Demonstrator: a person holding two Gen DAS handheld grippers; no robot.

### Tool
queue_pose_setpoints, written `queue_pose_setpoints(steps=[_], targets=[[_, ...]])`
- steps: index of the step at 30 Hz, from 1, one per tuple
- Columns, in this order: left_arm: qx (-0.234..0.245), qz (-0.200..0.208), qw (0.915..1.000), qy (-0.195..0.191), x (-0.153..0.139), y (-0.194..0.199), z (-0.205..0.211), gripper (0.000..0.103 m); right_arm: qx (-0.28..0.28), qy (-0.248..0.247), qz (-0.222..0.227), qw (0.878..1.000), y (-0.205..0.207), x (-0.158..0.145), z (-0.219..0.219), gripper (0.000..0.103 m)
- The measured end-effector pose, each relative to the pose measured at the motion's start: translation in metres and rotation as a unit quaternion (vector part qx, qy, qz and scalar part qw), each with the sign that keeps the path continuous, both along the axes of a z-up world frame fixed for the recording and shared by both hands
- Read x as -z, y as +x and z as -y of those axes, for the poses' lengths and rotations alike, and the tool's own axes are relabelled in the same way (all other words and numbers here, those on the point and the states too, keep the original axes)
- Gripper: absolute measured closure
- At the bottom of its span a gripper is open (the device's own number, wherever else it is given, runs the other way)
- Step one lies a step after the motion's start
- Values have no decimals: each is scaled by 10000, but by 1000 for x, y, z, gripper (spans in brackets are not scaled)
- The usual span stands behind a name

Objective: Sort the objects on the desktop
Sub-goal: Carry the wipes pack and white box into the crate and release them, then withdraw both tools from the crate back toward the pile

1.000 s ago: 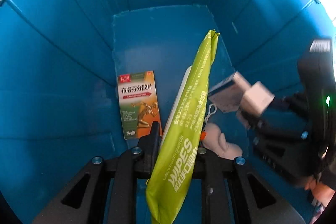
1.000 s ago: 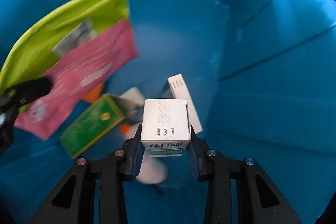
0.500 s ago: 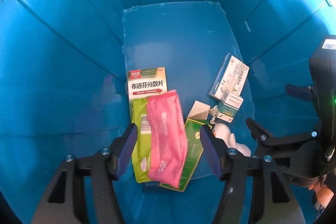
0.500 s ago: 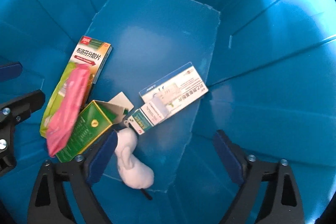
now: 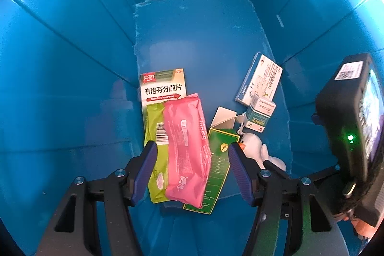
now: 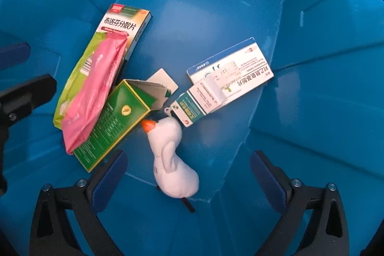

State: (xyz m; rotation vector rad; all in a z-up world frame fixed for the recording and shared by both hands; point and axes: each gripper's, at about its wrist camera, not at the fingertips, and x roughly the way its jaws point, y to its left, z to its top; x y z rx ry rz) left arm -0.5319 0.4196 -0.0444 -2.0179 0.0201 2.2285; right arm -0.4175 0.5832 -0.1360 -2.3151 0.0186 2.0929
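Both grippers, left (image 5: pixel 192 167) and right (image 6: pixel 187 179), are hanging wide apart and empty over the blue bin (image 5: pixel 72 44); wipes packs (image 5: pixel 184 148), medicine boxes (image 6: pixel 230 73) and plush duck (image 6: pixel 171 160) are lying on its floor, seemingly sorted.

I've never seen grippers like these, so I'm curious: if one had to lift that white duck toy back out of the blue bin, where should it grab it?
Probably across the narrow neck of the white duck toy, coming straight down from above. It lies flat on the blue bin floor, and the neck looks slimmer than the rounded body. Its head touches the green box, so pinching lower down avoids that.
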Motion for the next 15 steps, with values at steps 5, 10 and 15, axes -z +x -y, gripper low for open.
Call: queue_pose_setpoints(steps=[5,10,15], targets=[[-119,-93,9998,111,-11,0,4,43,-11,-6,-81,10000,2,-13,0,0],[-178,-576,9978,293,-55,14,12,43,-448,-31,-466,9979,9,-53,6,0],[-18,-1590,9862,463,-127,51,23,43,-429,-147,-1168,9921,23,-104,13,0]])
